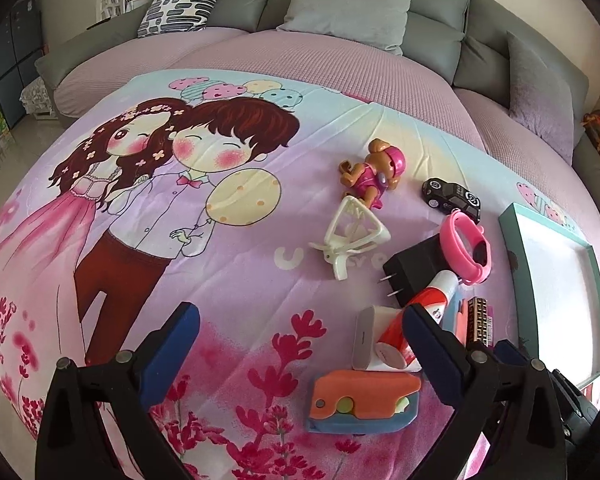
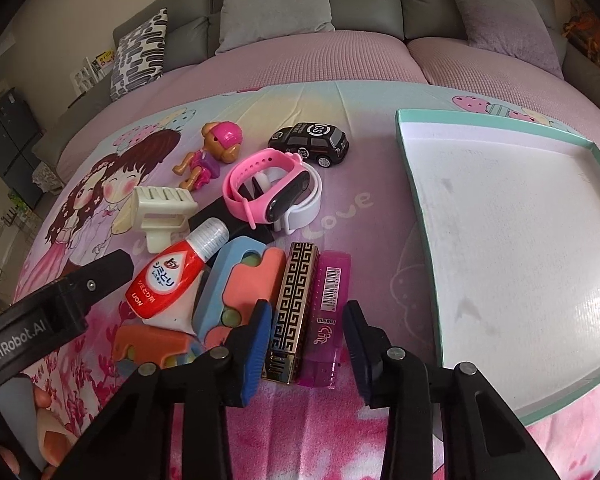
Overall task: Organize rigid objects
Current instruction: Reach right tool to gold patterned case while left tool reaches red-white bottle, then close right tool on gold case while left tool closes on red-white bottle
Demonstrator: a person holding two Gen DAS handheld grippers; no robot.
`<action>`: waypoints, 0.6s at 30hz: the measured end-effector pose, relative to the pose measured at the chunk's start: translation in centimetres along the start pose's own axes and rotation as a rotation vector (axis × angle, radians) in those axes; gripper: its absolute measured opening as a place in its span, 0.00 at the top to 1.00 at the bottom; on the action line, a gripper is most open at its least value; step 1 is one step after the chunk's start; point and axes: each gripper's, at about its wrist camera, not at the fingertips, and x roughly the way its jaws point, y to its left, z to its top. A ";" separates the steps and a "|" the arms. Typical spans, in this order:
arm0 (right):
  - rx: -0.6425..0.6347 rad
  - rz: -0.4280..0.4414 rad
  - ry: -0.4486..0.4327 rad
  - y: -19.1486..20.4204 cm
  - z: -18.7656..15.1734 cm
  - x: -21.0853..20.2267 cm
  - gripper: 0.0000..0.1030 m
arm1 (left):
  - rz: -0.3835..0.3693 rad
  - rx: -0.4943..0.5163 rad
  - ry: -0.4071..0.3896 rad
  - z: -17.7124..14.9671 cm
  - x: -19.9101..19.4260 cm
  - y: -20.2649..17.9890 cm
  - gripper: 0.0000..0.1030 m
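Small items lie in a cluster on a cartoon-print blanket [image 1: 188, 240]. My right gripper [image 2: 306, 336] is open, its jaws either side of a black-and-gold patterned case [image 2: 294, 304] and a purple tube [image 2: 326, 312]. My left gripper [image 1: 300, 344] is open above the blanket, beside a red-and-white bottle [image 1: 416, 312] and an orange-and-blue toy [image 1: 364, 404]. The same bottle [image 2: 168, 280] and a second orange-and-blue toy [image 2: 236, 284] show in the right wrist view. A pink watch [image 2: 268, 184], a black toy car [image 2: 310, 142], a pink dog figure [image 2: 214, 150] and a cream hair clip [image 2: 160, 208] lie beyond.
An empty white box lid with a teal rim [image 2: 516, 240] lies to the right of the cluster; it also shows in the left wrist view [image 1: 556, 300]. A grey sofa back with cushions [image 2: 276, 0] runs behind. A black charger [image 1: 416, 268] lies under the watch.
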 end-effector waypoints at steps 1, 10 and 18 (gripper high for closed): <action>0.006 0.002 -0.003 -0.1 0.0 -0.1 0.62 | -0.009 0.012 0.001 0.0 0.0 -0.3 0.11; -0.010 0.016 -0.021 0.3 0.0 -0.8 0.83 | -0.052 0.114 -0.017 -0.2 0.2 -2.8 0.29; -0.025 0.049 -0.007 0.9 -0.1 -0.4 0.83 | -0.126 0.171 0.011 -0.5 1.0 -4.7 0.59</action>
